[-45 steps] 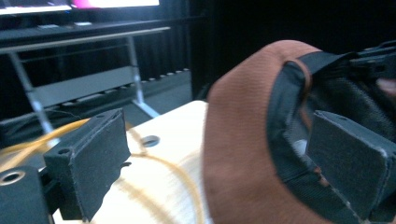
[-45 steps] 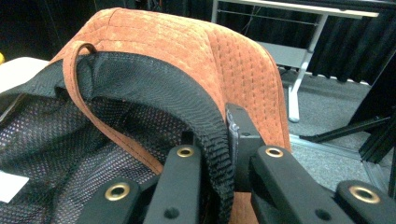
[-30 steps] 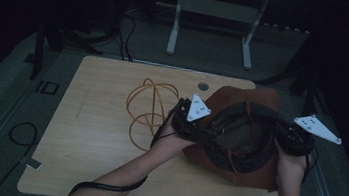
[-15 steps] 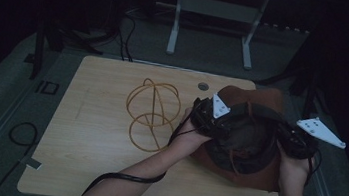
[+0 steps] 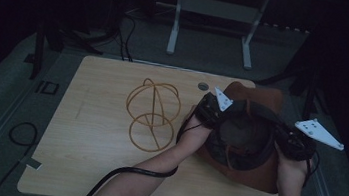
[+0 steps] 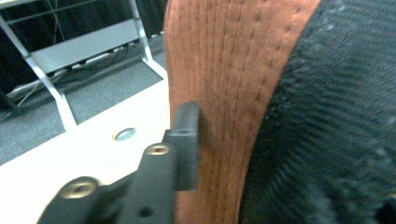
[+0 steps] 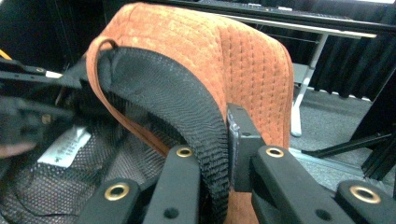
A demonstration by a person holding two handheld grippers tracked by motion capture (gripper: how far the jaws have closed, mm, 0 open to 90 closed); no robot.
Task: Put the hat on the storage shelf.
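A rust-orange fabric hat (image 5: 254, 174) with a black mesh lining (image 5: 243, 136) lies crown-down at the table's right side. My left gripper (image 5: 209, 113) is at the hat's left rim. Its jaws have just been closing, with the rim between them. In the left gripper view one black finger (image 6: 187, 137) presses the stitched orange brim (image 6: 219, 70); the other finger is hidden behind the fabric. My right gripper (image 5: 290, 142) holds the opposite rim. In the right gripper view it (image 7: 223, 140) is shut on the black-lined edge of the hat (image 7: 187, 42).
A tan wire-hoop stand (image 5: 153, 113) rests mid-table, just left of my left hand. The wooden table (image 5: 84, 157) has a round cable grommet (image 5: 203, 86) near its far edge. A metal frame (image 5: 213, 12) stands behind, and a cable loop (image 5: 19, 134) lies on the floor at left.
My left gripper has moved right, onto the hat's left rim, and its jaws have closed there. The right gripper has kept still on the other rim.
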